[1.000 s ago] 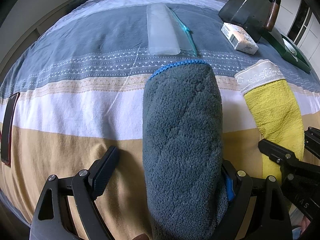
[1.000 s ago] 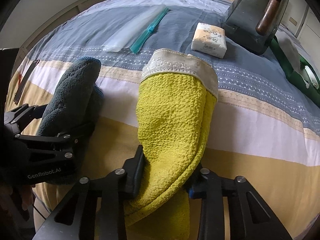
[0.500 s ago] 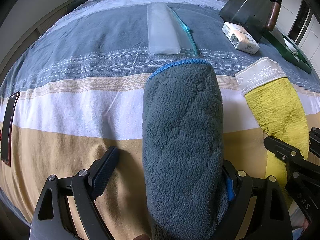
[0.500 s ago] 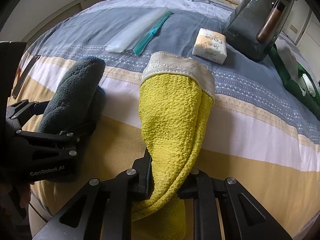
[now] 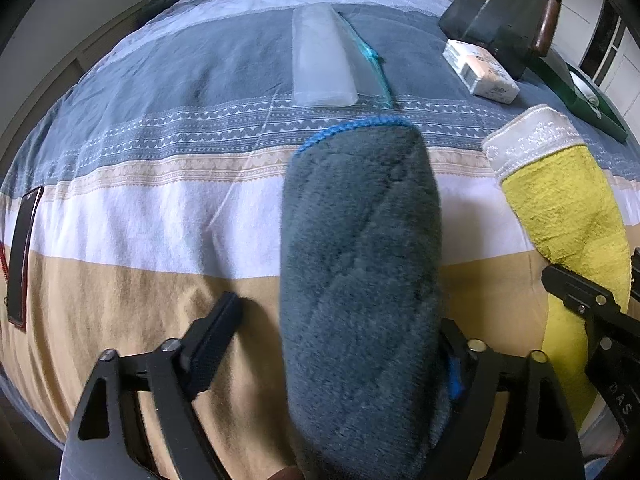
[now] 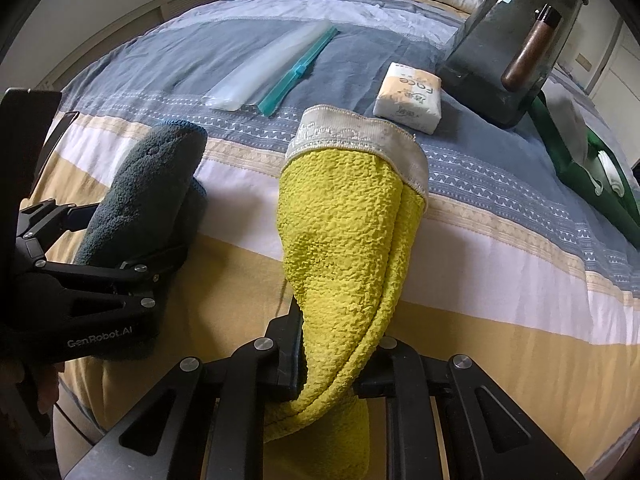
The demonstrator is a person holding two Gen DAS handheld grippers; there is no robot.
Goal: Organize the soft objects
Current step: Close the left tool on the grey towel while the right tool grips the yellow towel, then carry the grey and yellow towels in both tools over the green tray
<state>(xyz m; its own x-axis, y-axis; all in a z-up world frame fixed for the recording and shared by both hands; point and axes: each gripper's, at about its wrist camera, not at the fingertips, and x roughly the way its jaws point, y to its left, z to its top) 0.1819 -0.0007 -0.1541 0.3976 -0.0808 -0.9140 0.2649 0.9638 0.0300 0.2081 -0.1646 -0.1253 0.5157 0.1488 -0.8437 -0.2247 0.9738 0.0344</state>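
A rolled dark grey towel (image 5: 360, 272) with blue edging lies on the striped bed, between the fingers of my left gripper (image 5: 340, 340). The jaws stand wide; the right finger touches the towel, the left finger (image 5: 216, 328) stands apart from it. The towel also shows in the right wrist view (image 6: 144, 196). My right gripper (image 6: 332, 344) is shut on a yellow towel (image 6: 344, 232) with a white lace band, pinched near its lower end. That towel also shows at the right of the left wrist view (image 5: 568, 208).
A clear zip bag (image 6: 272, 68) with a teal slider lies further up the bed. A tissue pack (image 6: 410, 100) sits beside a dark bin (image 6: 516, 40). A green tray (image 6: 592, 176) is at the right. A phone (image 5: 22, 256) lies at the left edge.
My right gripper has closed tighter on the yellow towel, bunching its lower end. The left gripper and grey towel have hardly moved.
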